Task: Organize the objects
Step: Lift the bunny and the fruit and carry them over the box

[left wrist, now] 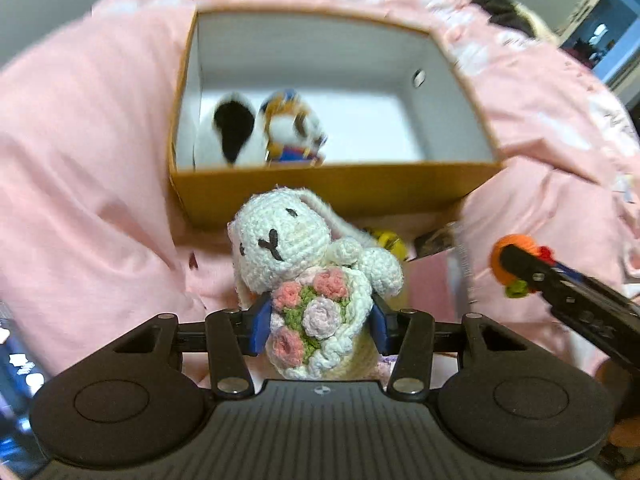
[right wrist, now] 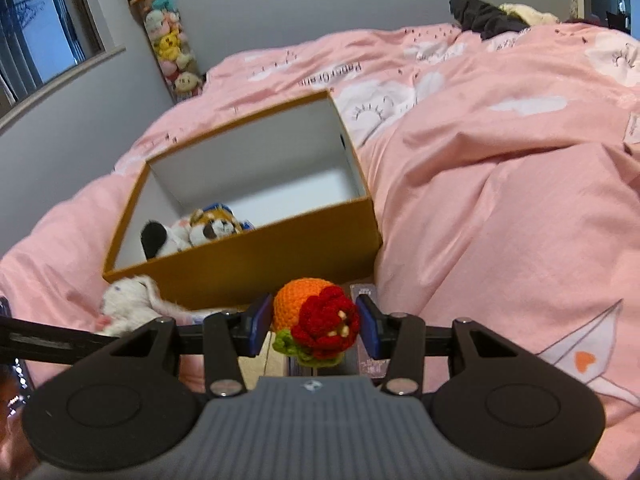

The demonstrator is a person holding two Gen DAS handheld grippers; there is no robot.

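Bedding in pink, a rumpled duvet (right wrist: 500, 184) printed with white clouds, fills both views, and its far edges smear into blur in the left wrist view. At the far left of the right wrist view a window (right wrist: 44, 32) is cut by the frame, and beside it a tall column of stuffed toys (right wrist: 168, 40) stands against the grey wall, too small to tell apart. Next comes the open cardboard box (left wrist: 320, 192), brown outside and white inside, resting on the duvet; in its left near corner lie a black-and-white plush (left wrist: 232, 128) and an orange-and-white plush (left wrist: 294, 120) side by side, their lower parts hidden behind the near wall. In front of that wall the left gripper (left wrist: 320, 324) clamps a white crocheted rabbit (left wrist: 292, 248) by its flower bouquet, jaws narrow against both sides, the rabbit's base hidden below the gripper body. A yellow object (left wrist: 390, 240) peeks out behind the rabbit's arm, mostly covered and unidentifiable. Further right, the right gripper (right wrist: 314, 328) pinches an orange crochet ball with a red flower (right wrist: 316, 320), held near the box's front wall; flat items beneath it are largely blocked. At the far right, dark clothing (right wrist: 488, 16) lies on the bed's far end, indistinct.
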